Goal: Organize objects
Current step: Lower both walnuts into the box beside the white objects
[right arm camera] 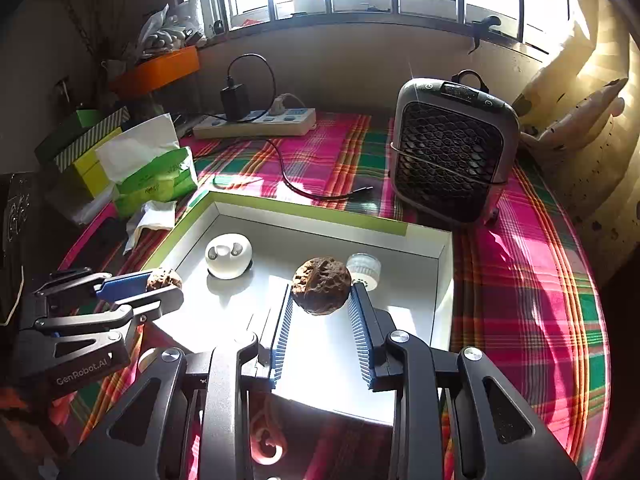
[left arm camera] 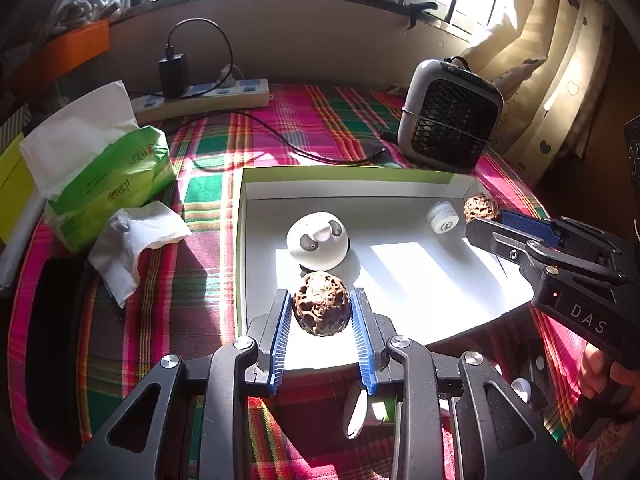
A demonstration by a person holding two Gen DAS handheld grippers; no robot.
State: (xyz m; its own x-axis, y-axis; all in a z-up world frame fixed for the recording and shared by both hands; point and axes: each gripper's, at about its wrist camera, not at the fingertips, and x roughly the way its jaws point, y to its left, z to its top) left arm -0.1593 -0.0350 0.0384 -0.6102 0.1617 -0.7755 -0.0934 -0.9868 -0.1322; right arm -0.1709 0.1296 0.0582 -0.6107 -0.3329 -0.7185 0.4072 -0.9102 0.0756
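holding one walnut in each pair of tongs, both over the white tray (left arm camera: 460,186). left tongs (left arm camera: 320,300) pinch the left nut (left arm camera: 319,307) near their tips, pads pressed on its sides, above the tray's near edge beside the earbud case (left arm camera: 317,245). right tongs (right arm camera: 320,292) clamp the right nut (right arm camera: 321,286) the same way, just in front of the white cap (right arm camera: 364,270) at the far right corner. tip grip keeps each nut in view and clear of the tray floor, i judge, ready for setting down. both nuts: dark brown, round, deeply pitted and ridged shell, dry, hard; likely to roll once released. plaid cloth (right arm camera: 532,280) lies under everything.
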